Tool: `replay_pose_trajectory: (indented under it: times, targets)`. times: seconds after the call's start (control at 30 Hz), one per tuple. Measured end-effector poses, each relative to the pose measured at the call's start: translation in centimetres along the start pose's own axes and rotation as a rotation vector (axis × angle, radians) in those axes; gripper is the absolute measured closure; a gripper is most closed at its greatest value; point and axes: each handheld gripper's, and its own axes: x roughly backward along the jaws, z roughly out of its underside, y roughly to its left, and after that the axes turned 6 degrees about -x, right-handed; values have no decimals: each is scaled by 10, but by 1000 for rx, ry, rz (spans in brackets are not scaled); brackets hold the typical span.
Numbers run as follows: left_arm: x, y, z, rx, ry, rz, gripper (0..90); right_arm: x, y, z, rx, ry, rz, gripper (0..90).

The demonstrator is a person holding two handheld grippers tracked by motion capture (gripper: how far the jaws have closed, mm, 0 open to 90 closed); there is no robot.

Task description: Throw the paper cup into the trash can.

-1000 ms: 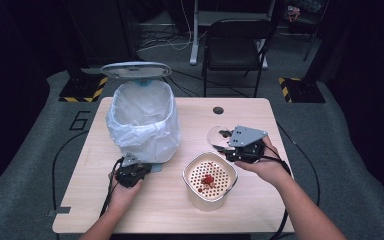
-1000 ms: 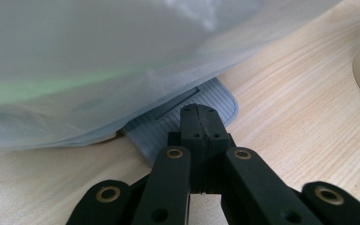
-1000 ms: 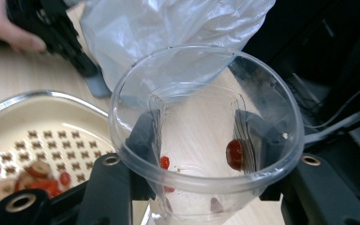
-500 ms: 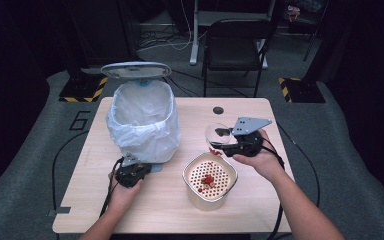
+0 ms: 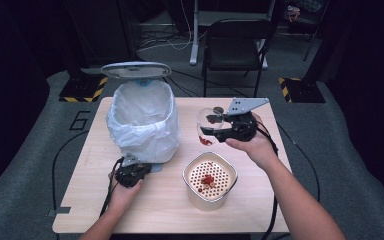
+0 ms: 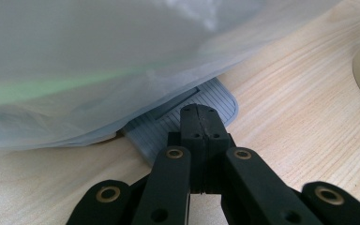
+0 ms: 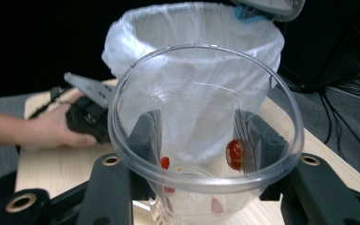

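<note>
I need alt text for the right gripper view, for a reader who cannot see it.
The right claw grips a clear plastic cup with red bits inside. Behind it stands a bin lined with a white bag, and a hand holds the other claw on the wooden table.

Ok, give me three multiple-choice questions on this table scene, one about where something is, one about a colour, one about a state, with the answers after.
1. Where do the left gripper's closed jaws rest?
A. on the grey pedal at the foot of the bin
B. inside the strainer bowl
C. on the chair

2. What colour are the bits in the clear cup?
A. green
B. red
C. blue

3. What is the state of the right gripper?
A. open above the table
B. shut with nothing held
C. shut on the clear cup

Answers: 1 A, the left gripper view shows the closed jaw tips on the ribbed grey pedal under the bag. 2 B, red pieces cling inside the cup. 3 C, the right gripper view shows a jaw pressed on each side of the cup.
</note>
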Motion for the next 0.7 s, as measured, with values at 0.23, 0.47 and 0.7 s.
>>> replay_pose_trajectory:
  times: [0.23,0.47,0.7]
  targets:
    - [0,1,0,-4,5,2,900,-13,4,-32,-13,-22,-1,523]
    - [0,1,0,-8,4,-4,900,-39,8,-54,-11,-36,-18,522]
    - [0,1,0,-15,4,-7,900,-72,14,-76,-4,-51,-43,521]
